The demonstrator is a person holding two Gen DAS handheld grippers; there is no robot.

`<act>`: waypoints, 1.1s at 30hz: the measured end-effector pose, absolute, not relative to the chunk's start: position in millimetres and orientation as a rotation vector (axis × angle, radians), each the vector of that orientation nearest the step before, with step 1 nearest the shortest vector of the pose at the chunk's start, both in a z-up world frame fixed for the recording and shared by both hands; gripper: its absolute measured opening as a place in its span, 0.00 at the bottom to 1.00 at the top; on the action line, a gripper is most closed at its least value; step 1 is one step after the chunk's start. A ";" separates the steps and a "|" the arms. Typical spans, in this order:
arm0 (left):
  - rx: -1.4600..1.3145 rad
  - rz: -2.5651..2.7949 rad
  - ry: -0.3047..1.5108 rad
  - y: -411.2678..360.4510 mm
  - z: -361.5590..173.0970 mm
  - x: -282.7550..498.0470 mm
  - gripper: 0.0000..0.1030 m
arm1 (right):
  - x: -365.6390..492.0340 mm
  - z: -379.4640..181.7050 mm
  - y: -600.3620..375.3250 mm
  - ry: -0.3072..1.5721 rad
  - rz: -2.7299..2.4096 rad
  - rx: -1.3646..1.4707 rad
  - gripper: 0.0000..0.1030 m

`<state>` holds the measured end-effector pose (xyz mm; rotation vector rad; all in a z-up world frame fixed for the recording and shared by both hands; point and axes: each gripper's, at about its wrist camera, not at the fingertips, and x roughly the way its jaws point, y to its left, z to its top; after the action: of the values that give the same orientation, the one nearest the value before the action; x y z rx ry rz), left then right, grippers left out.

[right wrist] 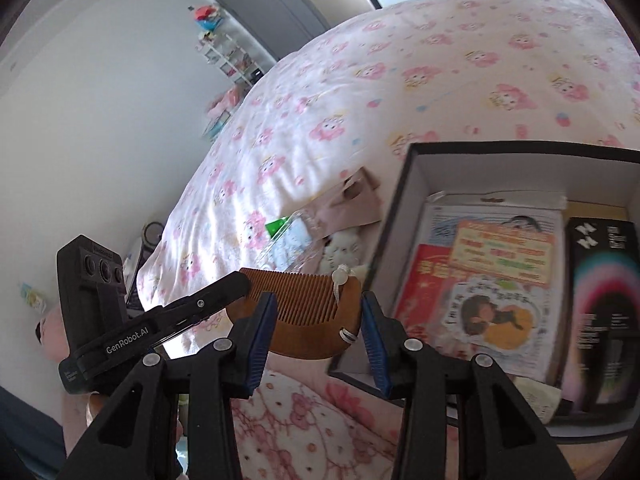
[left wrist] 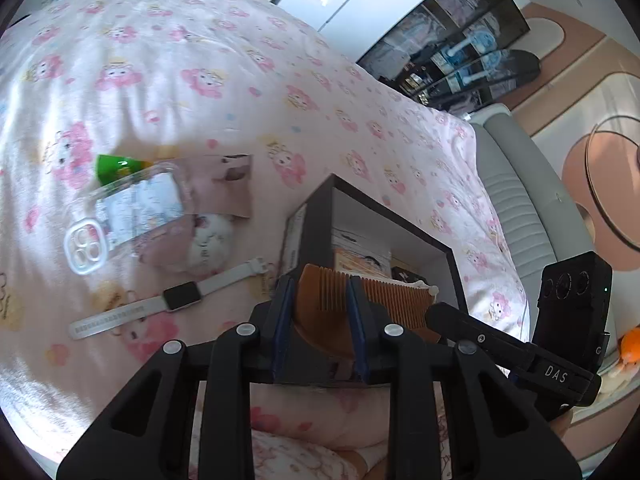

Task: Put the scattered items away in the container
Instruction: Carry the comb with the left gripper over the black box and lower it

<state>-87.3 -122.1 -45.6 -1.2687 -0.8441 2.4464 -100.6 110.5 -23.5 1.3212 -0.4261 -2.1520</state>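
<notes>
A wooden comb (left wrist: 332,312) is clamped between the blue pads of the left hand-held gripper (left wrist: 323,312) and held above the near corner of a dark open box (right wrist: 404,216), which rests on a bed covered in a pink cartoon-print sheet (left wrist: 200,60). The right hand-held gripper (right wrist: 318,320) is seen with its jaws apart, the comb lying between them; no contact with its pads can be made out. Printed packets (right wrist: 496,280) are lying in the box. On the sheet, left of the box, a clear phone case (left wrist: 132,208), a green-capped item (left wrist: 116,168), a small white plush toy (left wrist: 210,246) and a smartwatch (left wrist: 182,298) are scattered
</notes>
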 end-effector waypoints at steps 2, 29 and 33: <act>-1.277 2.428 -0.777 -92.0 -45.8 -101.8 0.24 | -103.2 -26.2 137.3 -0.456 -2.202 1.327 0.37; -1.550 2.311 -0.335 29.0 -104.3 -152.2 0.36 | -132.2 -120.4 209.7 -0.582 -2.254 1.654 0.39; -1.561 2.309 -0.339 28.6 -106.4 -152.9 0.37 | -134.9 -116.8 207.8 -0.503 -2.313 1.699 0.39</act>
<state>-152.9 28.6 -106.4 -1.5607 -0.3392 2.3087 -134.9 207.8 -116.8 1.6992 -0.5033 -2.3128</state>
